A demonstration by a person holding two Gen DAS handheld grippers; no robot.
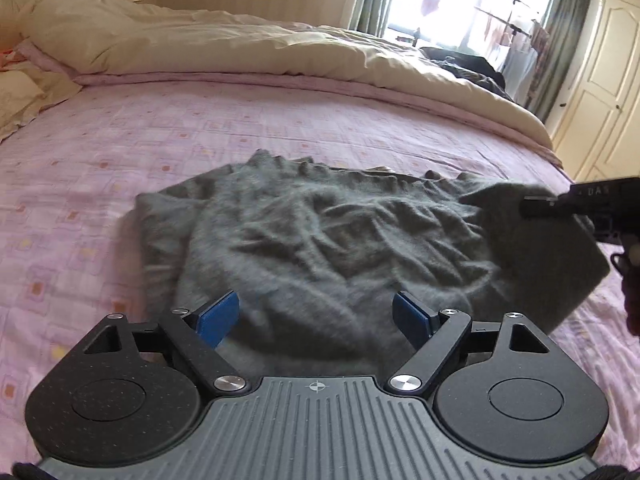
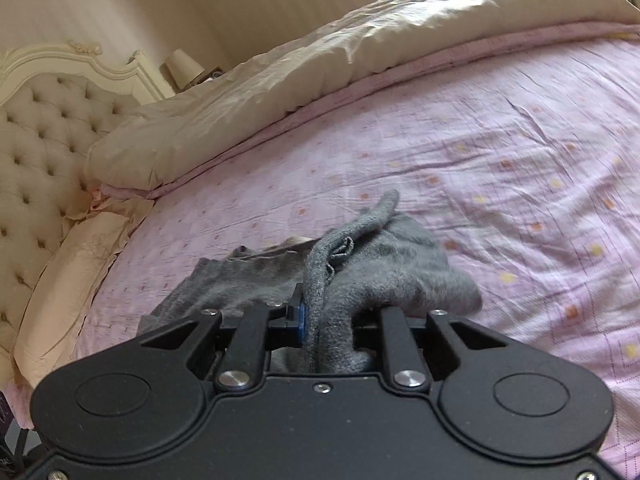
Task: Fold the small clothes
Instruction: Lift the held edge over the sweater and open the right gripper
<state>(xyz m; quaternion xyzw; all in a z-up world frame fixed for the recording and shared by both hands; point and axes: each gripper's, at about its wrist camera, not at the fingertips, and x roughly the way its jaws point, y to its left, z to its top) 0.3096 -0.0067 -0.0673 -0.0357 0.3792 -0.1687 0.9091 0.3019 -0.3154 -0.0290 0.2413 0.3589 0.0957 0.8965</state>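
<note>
While the grey knit garment (image 1: 320,240) is lying rumpled across the pink patterned bedspread (image 1: 120,140), the left tool (image 1: 316,316) is hovering at its near hem with the blue pads (image 1: 218,318) standing wide apart and nothing between them. In the left wrist view the cloth is filling the middle of the frame and stretching away toward 12 o'clock from this tool. At 9 o'clock the garment's left edge is lying folded under in a soft roll, with bare bedspread running wide beyond it. At 12 o'clock the far hem is ending short of the turned-back cream duvet (image 1: 240,52), with a broad band of open bedspread between them. At 3 o'clock the right tool (image 1: 560,204) is reaching in from the frame's edge, clamped on the garment's right side and holding a flap of it raised off the bed.

In the right wrist view the right tool (image 2: 324,320) is gripping a thick bunch of the grey knit garment (image 2: 392,264), which is draping over and hiding its right finger. From there the rest of the cloth is trailing toward 10 o'clock. Toward 9 o'clock the tufted headboard (image 2: 44,148) and a cream pillow (image 2: 72,276) are bordering the bed. From 1 to 3 o'clock the bedspread (image 2: 520,160) is lying open.
</note>
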